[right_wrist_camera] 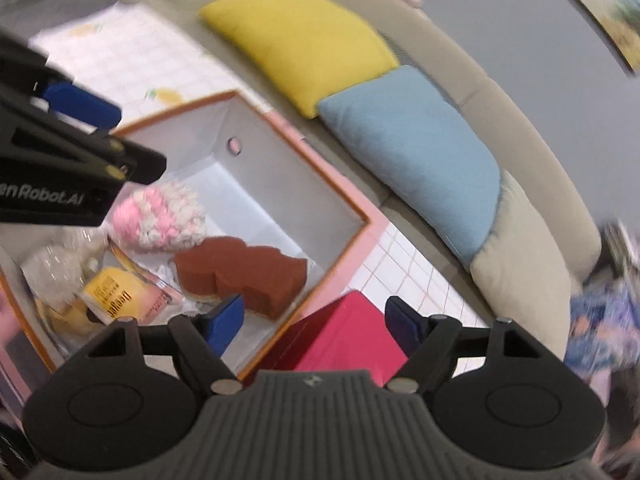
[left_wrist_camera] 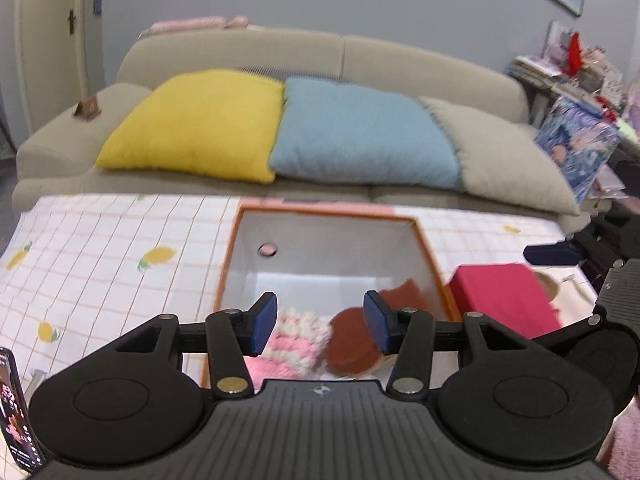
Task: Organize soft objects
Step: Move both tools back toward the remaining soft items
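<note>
An orange-rimmed white box point(left_wrist_camera: 236, 248) point(right_wrist_camera: 360, 216) sits on a checked tablecloth. Inside lie a pink-and-white fluffy item point(left_wrist_camera: 292, 344) point(right_wrist_camera: 160, 216), a brown sponge point(left_wrist_camera: 352, 340) point(right_wrist_camera: 248, 276), a yellow packaged sponge point(right_wrist_camera: 112, 296) and a whitish fluffy item point(right_wrist_camera: 52, 276). My left gripper point(left_wrist_camera: 320, 322) is open and empty, hovering over the box's near end; it also shows in the right wrist view point(right_wrist_camera: 80, 104). My right gripper point(right_wrist_camera: 316, 320) is open and empty above the box's corner and a red block point(right_wrist_camera: 344, 340) point(left_wrist_camera: 500, 296) beside the box.
A beige sofa point(left_wrist_camera: 240, 48) stands behind the table with yellow point(left_wrist_camera: 196, 124), blue point(left_wrist_camera: 360, 132) and beige point(left_wrist_camera: 508, 152) cushions. A phone point(left_wrist_camera: 16, 412) stands at the left. A cluttered shelf point(left_wrist_camera: 576, 68) is at the right.
</note>
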Demonstrator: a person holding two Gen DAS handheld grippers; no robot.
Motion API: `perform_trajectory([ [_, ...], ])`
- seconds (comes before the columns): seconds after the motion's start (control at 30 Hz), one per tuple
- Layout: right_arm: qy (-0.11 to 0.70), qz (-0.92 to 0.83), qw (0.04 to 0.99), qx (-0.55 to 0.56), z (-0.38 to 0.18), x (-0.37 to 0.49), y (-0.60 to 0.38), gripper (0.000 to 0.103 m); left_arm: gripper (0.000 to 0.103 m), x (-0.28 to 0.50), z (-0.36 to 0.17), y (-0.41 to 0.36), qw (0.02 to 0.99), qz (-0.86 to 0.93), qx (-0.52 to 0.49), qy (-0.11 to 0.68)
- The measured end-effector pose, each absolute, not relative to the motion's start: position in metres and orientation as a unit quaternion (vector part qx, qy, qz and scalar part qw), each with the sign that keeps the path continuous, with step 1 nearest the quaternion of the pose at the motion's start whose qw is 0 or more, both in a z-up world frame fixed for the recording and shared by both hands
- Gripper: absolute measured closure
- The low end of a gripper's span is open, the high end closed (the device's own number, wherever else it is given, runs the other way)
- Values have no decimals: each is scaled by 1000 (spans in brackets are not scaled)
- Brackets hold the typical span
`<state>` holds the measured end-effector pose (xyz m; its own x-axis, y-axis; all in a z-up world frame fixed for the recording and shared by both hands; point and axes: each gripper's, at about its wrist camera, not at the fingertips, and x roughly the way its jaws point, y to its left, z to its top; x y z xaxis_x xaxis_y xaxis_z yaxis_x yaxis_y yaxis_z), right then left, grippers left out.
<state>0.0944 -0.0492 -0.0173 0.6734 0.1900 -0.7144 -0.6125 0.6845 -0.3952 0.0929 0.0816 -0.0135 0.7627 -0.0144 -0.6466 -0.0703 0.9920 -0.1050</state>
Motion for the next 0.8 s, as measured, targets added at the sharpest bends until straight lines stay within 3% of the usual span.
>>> perform_trajectory([
  [0.37,285,194,935,-84,5,42,-162,27,46,67,7,14,955,-82,-46,280],
  [0.8,322,81,943,-8,-36,18,-266,27,46,74,-9,-75,929,-187,22,317],
])
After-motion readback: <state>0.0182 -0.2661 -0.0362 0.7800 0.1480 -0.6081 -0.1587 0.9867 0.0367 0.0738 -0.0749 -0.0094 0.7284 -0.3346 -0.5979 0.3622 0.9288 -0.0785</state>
